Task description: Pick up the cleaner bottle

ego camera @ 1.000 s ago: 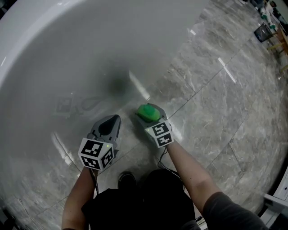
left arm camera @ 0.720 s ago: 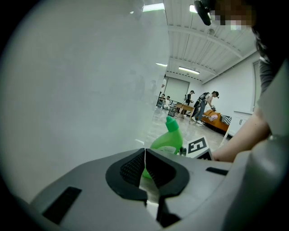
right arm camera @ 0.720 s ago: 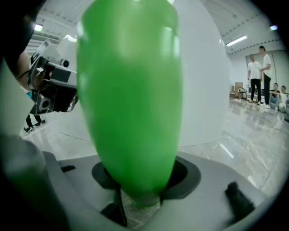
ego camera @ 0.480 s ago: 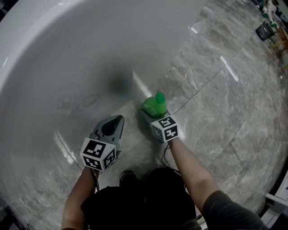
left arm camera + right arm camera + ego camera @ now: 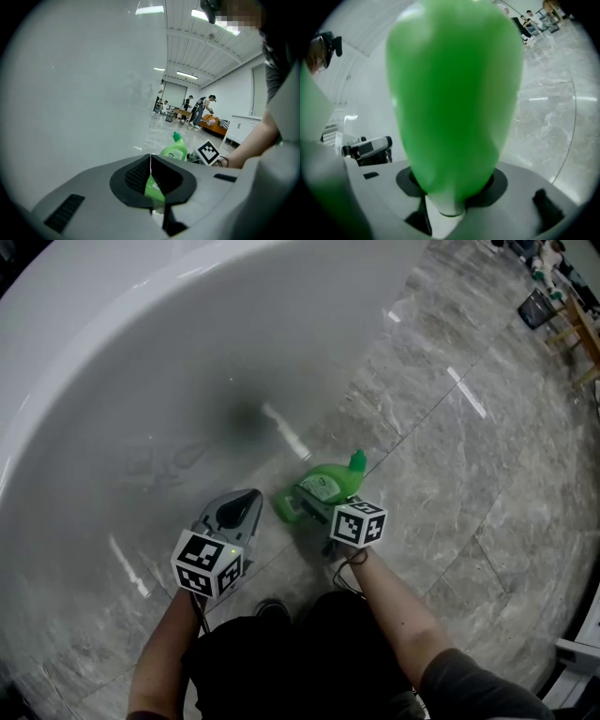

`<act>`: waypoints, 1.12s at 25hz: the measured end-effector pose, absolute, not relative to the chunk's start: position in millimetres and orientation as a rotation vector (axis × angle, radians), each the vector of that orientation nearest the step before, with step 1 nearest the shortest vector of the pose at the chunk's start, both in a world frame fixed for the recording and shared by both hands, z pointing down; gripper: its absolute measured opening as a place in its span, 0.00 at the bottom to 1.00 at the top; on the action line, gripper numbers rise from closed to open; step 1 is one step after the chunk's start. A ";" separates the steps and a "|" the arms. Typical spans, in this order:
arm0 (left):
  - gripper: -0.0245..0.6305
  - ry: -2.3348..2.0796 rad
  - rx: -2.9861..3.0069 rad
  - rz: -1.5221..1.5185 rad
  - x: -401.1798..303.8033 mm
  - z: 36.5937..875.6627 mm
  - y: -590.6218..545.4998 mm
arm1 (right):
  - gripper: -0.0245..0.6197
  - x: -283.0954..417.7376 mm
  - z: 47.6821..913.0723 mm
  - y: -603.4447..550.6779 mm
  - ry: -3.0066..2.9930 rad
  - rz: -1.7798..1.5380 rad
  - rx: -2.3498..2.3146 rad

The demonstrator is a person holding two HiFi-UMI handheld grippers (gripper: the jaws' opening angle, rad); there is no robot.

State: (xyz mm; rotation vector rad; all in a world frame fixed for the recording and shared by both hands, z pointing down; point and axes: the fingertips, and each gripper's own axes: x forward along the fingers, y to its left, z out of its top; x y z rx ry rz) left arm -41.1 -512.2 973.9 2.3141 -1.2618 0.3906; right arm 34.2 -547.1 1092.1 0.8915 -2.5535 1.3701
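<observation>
The green cleaner bottle (image 5: 323,486) hangs tilted just above the marble floor, its cap pointing to the upper right. My right gripper (image 5: 314,507) is shut on its lower body, with the marker cube toward me. In the right gripper view the bottle (image 5: 454,93) fills the frame between the jaws of that gripper (image 5: 450,199). My left gripper (image 5: 246,497) sits just left of the bottle, shut and empty. In the left gripper view its jaws meet at the tip (image 5: 150,159), and the bottle (image 5: 174,150) shows beyond them.
A large white curved tub wall (image 5: 141,352) rises to the left and ahead. Grey marble floor (image 5: 469,474) spreads to the right. A white cabinet (image 5: 581,643) stands at the lower right edge. People and furniture (image 5: 197,110) are far off across the room.
The right gripper closed on the bottle, rolled and lifted it; the bottle went from top-on to tilted with its cap to the upper right. The left gripper barely moved.
</observation>
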 end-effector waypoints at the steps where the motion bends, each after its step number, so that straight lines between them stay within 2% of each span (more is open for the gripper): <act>1: 0.06 -1.261 2.319 0.382 -42.0 972.3 -511.7 | 0.35 32.9 1082.5 -546.1 -2.576 1.406 0.896; 8: 0.06 -1.264 2.367 0.366 -49.4 951.5 -500.2 | 0.35 24.9 1006.7 -544.8 -2.708 1.723 0.902; 15: 0.06 -1.282 2.289 0.350 -47.2 899.4 -485.1 | 0.35 44.6 932.5 -531.0 -2.703 1.819 0.948; 20: 0.06 -1.264 2.333 0.368 -17.8 828.7 -474.7 | 0.35 57.9 859.6 -497.5 -2.730 1.873 0.873; 26: 0.06 -1.288 2.340 0.451 23.5 695.8 -422.9 | 0.35 117.9 737.3 -410.5 -2.691 1.915 0.855; 28: 0.06 -1.275 2.343 0.462 23.6 677.7 -414.1 | 0.35 127.4 718.6 -398.3 -2.680 1.892 0.858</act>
